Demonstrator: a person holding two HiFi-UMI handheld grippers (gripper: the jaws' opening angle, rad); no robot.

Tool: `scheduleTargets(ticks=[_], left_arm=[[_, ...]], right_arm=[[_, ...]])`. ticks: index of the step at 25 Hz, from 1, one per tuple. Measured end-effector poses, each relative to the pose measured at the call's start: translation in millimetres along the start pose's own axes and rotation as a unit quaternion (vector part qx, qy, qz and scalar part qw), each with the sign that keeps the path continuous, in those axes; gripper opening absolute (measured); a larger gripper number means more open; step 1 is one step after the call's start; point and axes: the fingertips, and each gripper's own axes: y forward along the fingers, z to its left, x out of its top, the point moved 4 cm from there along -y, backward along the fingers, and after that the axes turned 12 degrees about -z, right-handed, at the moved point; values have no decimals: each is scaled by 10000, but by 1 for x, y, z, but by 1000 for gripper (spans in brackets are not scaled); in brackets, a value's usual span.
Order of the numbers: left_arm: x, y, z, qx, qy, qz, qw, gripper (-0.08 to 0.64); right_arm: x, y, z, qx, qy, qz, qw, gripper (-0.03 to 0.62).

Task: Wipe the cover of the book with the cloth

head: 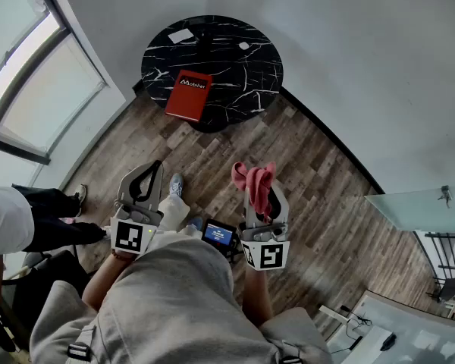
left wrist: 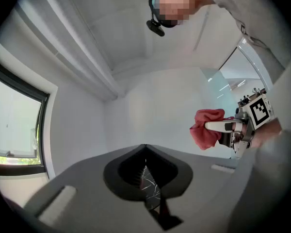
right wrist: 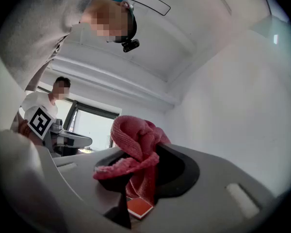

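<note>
— How are the jaws set?
— The left gripper (head: 149, 173) is pressed together, empty; the cloth (head: 252, 176) is clamped in the right gripper (head: 260, 191).
— And the book (head: 189, 95)?
— It is laid on the round table (head: 246, 63), well apart.

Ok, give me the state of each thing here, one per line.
book, closed, lying flat on the table, cover up.
cloth, bunched, clamped in the right gripper, not on the book.
left gripper, shut, empty.
right gripper, shut on the cloth.
</note>
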Motion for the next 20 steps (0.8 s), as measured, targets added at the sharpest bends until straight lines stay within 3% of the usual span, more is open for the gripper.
scheduleTargets(ticks=[9, 20], left_arm=[[-18, -6, 28, 77, -130, 65, 9999, -3], [-60, 30, 72, 3, -446, 190, 9988, -3]], right_arm=[[-18, 25, 25, 680, 261, 169, 9972, 141], [-51, 74, 20, 422, 157, 621, 9971, 144]])
